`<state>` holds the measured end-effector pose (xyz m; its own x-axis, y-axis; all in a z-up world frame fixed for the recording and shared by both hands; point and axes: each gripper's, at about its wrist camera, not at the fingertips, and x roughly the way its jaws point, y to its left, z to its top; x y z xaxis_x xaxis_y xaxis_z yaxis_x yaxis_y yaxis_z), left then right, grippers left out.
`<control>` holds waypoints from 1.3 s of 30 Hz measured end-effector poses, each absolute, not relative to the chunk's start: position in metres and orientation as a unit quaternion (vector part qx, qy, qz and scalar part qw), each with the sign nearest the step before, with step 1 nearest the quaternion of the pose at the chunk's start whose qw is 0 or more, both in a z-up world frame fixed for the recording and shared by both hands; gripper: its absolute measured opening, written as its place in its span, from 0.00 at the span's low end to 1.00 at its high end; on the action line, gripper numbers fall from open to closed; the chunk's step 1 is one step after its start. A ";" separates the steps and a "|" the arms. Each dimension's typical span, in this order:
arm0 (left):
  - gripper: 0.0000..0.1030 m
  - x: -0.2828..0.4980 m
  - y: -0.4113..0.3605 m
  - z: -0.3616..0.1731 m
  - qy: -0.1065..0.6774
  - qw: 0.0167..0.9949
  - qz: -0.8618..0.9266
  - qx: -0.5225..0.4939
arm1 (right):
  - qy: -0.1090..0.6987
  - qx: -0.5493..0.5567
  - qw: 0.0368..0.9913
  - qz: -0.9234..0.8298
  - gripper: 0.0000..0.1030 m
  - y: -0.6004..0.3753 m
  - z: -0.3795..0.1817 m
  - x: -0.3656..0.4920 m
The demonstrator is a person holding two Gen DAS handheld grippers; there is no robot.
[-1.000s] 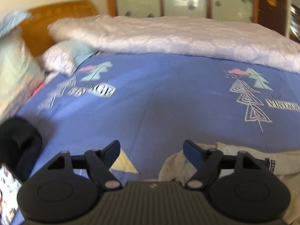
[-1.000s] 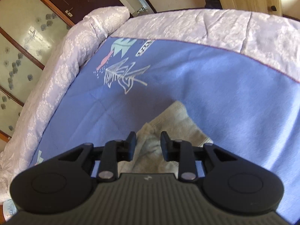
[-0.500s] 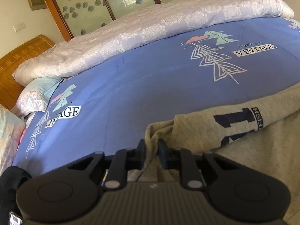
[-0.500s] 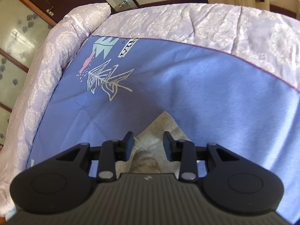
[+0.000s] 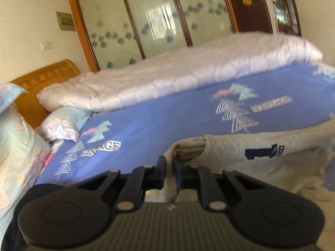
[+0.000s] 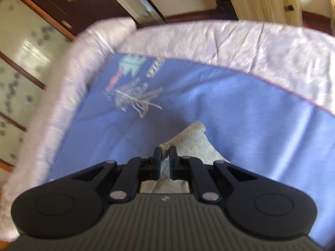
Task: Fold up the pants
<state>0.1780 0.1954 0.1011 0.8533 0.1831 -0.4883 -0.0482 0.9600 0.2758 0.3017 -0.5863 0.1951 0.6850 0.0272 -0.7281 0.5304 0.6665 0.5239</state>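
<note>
Grey sweatpants (image 5: 240,152) with a dark blue print lie on the blue bedsheet (image 5: 167,115). My left gripper (image 5: 170,164) is shut on the waistband end of the pants and holds it lifted off the sheet. In the right wrist view, my right gripper (image 6: 165,156) is shut on the ribbed cuff end of the pants (image 6: 188,140), raised above the blue sheet (image 6: 251,115). The cloth between the two grippers sags to the right in the left wrist view.
A rolled lilac quilt (image 5: 178,77) lies along the far side of the bed and wraps the foot end (image 6: 230,41). Pillows (image 5: 62,125) and a wooden headboard (image 5: 44,77) are at the left. Glass-panelled wardrobe doors (image 5: 157,16) stand behind the bed.
The left gripper went from open to shut on the waistband and lifted it. The right gripper closed fully on the cuff and rose. Both views are blurred from motion.
</note>
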 end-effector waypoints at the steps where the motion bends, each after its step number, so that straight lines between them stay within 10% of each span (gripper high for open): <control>1: 0.10 0.163 0.197 0.108 0.256 0.957 0.057 0.125 | 0.359 0.382 0.840 -0.143 0.09 -0.591 0.205 0.286; 16: 0.10 -0.063 0.200 0.068 0.311 0.944 0.030 0.102 | 0.335 0.440 0.821 -0.141 0.10 -0.647 0.200 -0.007; 20: 0.36 -0.068 0.205 0.041 0.361 0.927 0.047 0.093 | 0.374 0.447 0.789 -0.194 0.11 -0.647 0.156 -0.020; 26: 0.46 -0.089 0.252 0.072 0.336 0.939 0.041 -0.055 | 0.322 0.477 0.798 -0.176 0.16 -0.652 0.171 -0.017; 39: 0.46 -0.052 0.239 0.091 0.333 0.930 0.062 -0.146 | 0.361 0.193 0.903 -0.127 0.58 -0.644 0.190 0.061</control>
